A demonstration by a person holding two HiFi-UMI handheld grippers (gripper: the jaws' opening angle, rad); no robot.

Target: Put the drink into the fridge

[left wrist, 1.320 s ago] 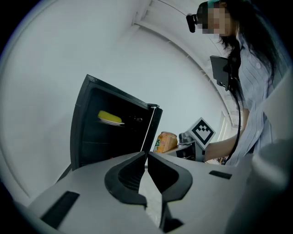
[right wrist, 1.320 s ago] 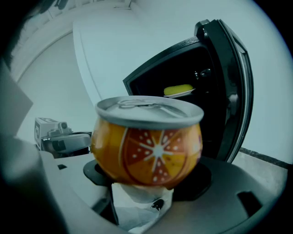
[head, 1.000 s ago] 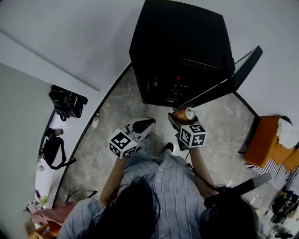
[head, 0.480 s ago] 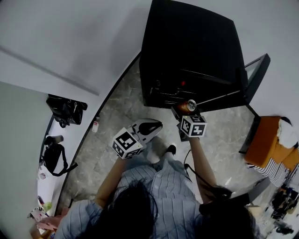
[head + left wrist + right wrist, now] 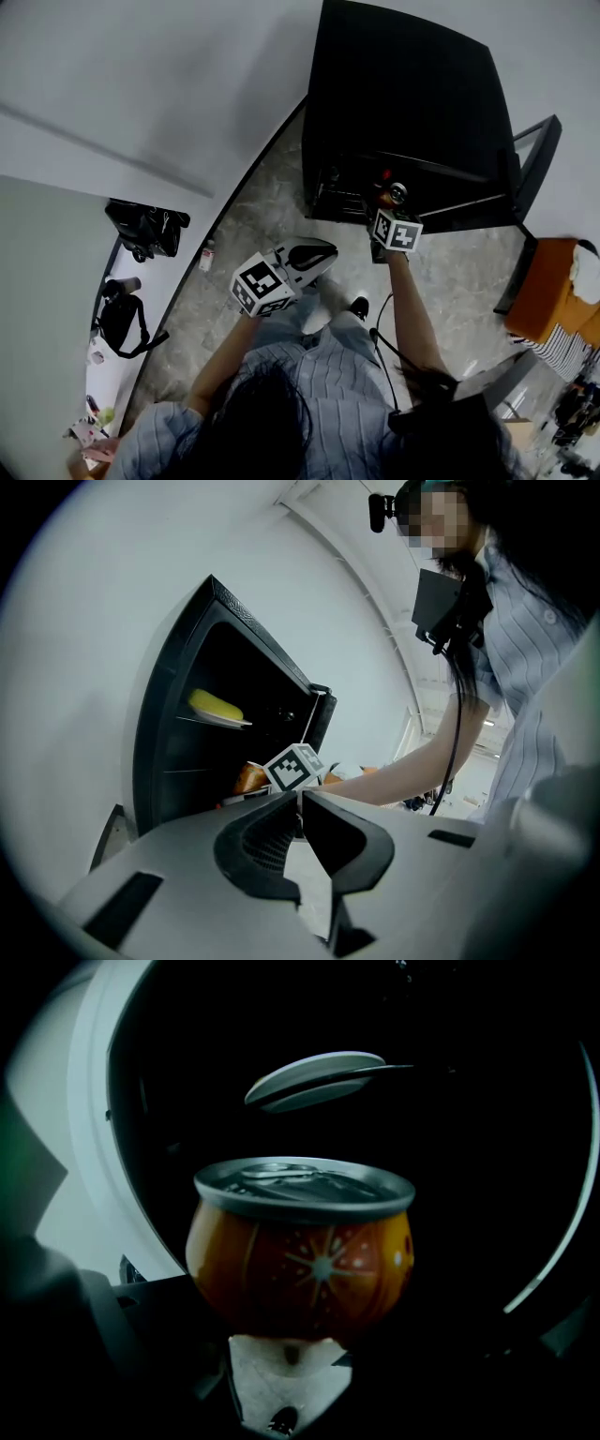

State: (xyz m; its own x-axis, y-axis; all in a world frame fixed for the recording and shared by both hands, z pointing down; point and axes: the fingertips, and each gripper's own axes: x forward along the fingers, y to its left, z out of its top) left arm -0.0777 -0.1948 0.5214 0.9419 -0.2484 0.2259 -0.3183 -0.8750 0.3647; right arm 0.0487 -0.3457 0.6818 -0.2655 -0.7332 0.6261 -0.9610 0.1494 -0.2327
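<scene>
The drink is an orange can with a silver top [image 5: 300,1251], and my right gripper [image 5: 389,210] is shut on it. In the head view the can [image 5: 395,193] sits at the mouth of the open black fridge [image 5: 412,103], in front of a lower shelf. The fridge door [image 5: 534,159] is swung out to the right. My left gripper [image 5: 314,254] hangs lower left of the fridge, over the floor, its jaws shut on nothing. In the left gripper view the can [image 5: 248,778] shows beside the fridge opening [image 5: 178,733].
Inside the fridge a white plate [image 5: 314,1077] rests on an upper shelf, with something yellow [image 5: 214,705] on it. Black bags [image 5: 145,228] lie by the left wall, and a small bottle [image 5: 207,255] stands on the stone floor. An orange seat [image 5: 553,291] is at right.
The fridge has come closer. My right gripper has carried the can forward from the floor area up to the fridge opening. The left gripper has stayed low and shut.
</scene>
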